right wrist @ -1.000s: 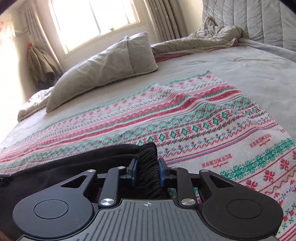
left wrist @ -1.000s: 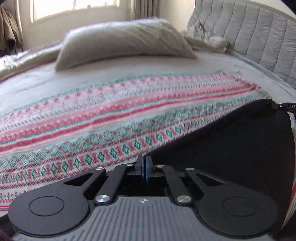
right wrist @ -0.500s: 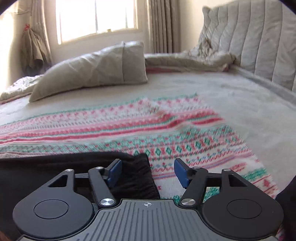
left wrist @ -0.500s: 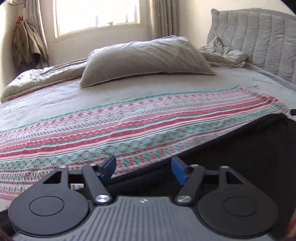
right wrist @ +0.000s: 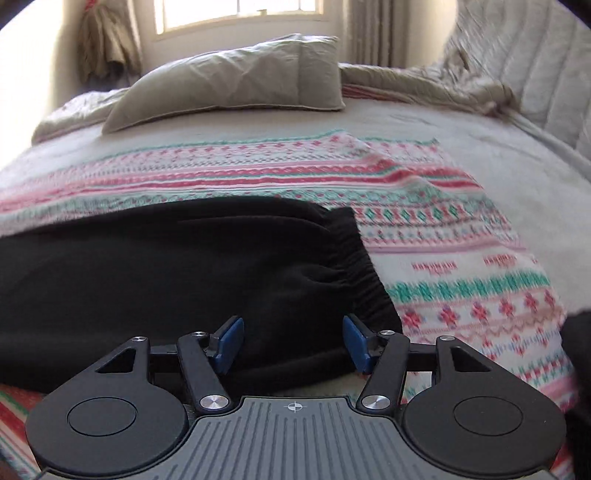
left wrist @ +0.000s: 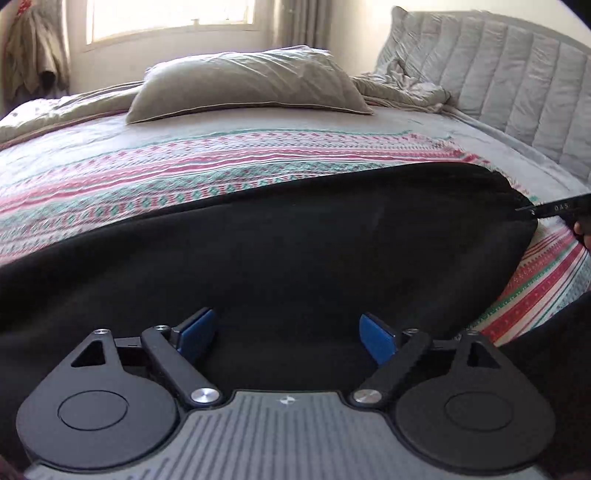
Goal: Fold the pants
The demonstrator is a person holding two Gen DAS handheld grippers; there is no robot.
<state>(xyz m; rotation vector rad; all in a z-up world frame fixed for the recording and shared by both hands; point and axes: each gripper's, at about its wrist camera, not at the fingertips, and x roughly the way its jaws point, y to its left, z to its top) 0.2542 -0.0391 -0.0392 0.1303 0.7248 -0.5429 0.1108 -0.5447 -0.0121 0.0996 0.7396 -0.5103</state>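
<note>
The black pants (left wrist: 295,251) lie flat on a patterned red, green and white blanket (left wrist: 184,177) on the bed. My left gripper (left wrist: 288,334) is open and empty, just above the black cloth near its front edge. In the right wrist view the pants (right wrist: 166,273) end in a gathered elastic waistband (right wrist: 358,273) at the right. My right gripper (right wrist: 293,341) is open and empty, above the cloth close to the waistband. The other gripper's tip (left wrist: 554,210) shows at the pants' far right end.
A grey pillow (left wrist: 243,86) lies across the far side of the bed. A crumpled grey duvet (left wrist: 406,88) is bunched at the padded headboard (left wrist: 517,85) on the right. A window (right wrist: 240,11) and hanging clothes (right wrist: 107,48) are behind.
Both grippers were shut on the pants one second ago. Both have opened and let go. The pants now lie spread on the blanket, and both grippers have pulled back slightly.
</note>
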